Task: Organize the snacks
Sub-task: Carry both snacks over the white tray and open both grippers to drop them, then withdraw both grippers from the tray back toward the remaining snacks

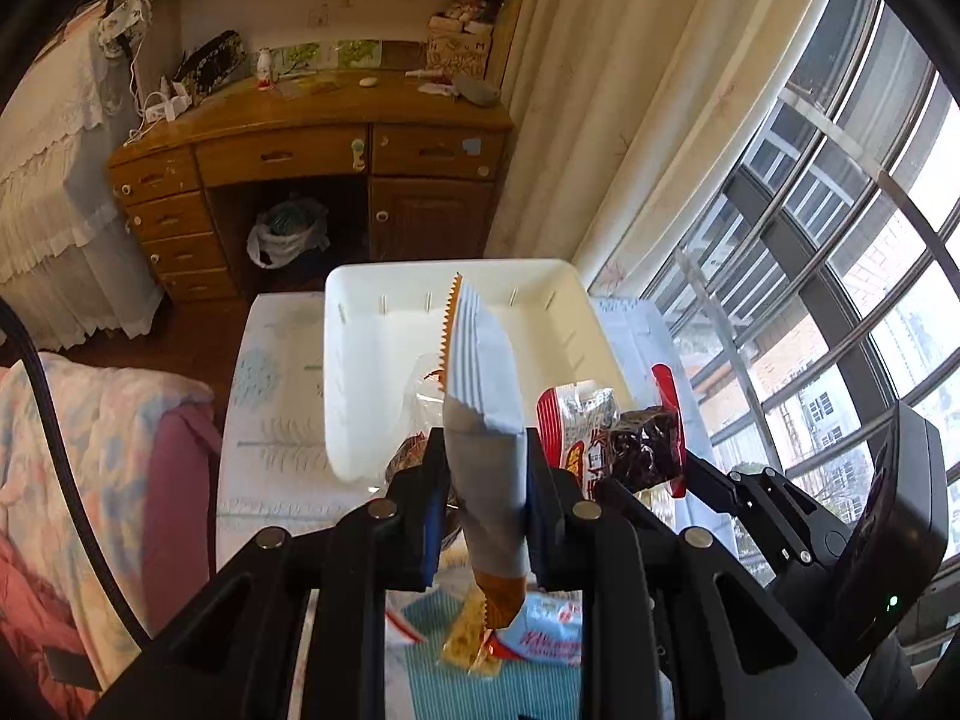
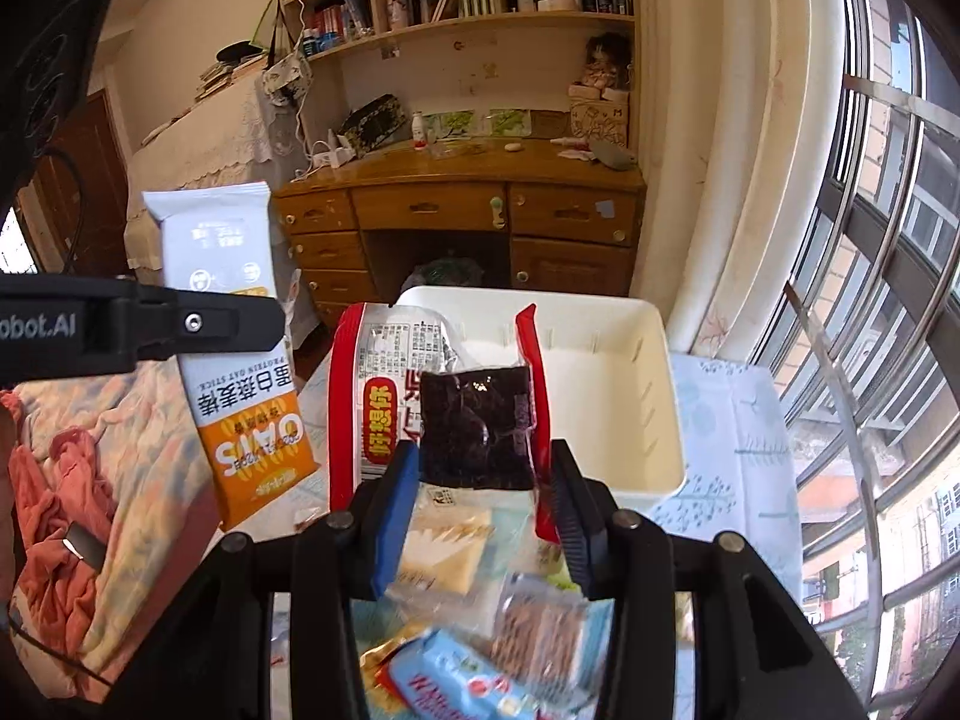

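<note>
My left gripper [image 1: 483, 498] is shut on a white and orange oat bar packet [image 1: 480, 372], held upright above the near edge of a white plastic bin [image 1: 456, 282]. The packet also shows in the right wrist view [image 2: 240, 360], with the left gripper's finger [image 2: 180, 327] across it. My right gripper [image 2: 480, 480] is shut on a red and clear packet of dark dried fruit [image 2: 474, 420], held just before the bin [image 2: 654, 372]. That packet shows in the left wrist view [image 1: 618, 438] too. The bin holds at least one clear wrapped snack [image 1: 420, 384].
Several loose snacks [image 2: 480, 630] lie on the light patterned tablecloth [image 2: 738, 432] under the grippers. A bed with pink bedding [image 1: 90, 450] is at the left. A wooden desk [image 1: 312, 138] stands behind, curtain and window [image 1: 840, 240] at the right.
</note>
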{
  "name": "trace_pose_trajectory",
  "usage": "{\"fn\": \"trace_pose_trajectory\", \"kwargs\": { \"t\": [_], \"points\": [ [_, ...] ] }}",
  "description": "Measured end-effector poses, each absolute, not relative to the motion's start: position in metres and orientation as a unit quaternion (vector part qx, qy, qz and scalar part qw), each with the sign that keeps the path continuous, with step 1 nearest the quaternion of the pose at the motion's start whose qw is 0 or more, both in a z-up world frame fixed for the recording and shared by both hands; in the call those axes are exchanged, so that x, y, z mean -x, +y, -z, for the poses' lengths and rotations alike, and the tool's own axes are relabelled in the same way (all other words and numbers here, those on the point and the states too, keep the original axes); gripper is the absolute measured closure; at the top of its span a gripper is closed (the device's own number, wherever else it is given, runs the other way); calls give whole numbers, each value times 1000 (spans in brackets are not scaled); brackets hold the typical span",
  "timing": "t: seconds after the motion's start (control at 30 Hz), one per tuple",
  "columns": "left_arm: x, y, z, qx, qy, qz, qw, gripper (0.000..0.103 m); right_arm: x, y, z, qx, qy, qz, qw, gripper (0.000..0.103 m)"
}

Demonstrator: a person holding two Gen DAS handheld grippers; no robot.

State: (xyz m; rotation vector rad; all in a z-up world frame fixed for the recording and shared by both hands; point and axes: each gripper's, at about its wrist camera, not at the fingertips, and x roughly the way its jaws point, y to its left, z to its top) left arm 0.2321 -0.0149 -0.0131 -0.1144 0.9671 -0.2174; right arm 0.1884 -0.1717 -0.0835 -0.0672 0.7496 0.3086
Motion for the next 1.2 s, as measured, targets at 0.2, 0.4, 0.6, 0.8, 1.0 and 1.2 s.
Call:
{"fn": "trace_pose_trajectory", "kwargs": {
  "t": [0.2,0.4,0.6,0.8,1.0,1.2],
  "points": [
    [-263,-28,26,47,433,105,894,83,-226,-189,93,23,360,-138,923,60],
    [-289,-38,51,30,414,101,904,82,-257,-200,119,14,388,-133,912,60],
    [-304,-43,67,30,409,97,907,74,-271,-205,135,-3,405,-140,904,59],
    [-297,-40,55,17,384,61,921,22,-280,-209,139,-38,421,-143,895,53],
    [-282,-26,46,24,390,46,919,22,-271,-208,134,-53,417,-136,897,42],
    [-252,-11,31,30,385,47,921,22,-249,-206,119,-60,407,-128,903,41]
  ]
}}
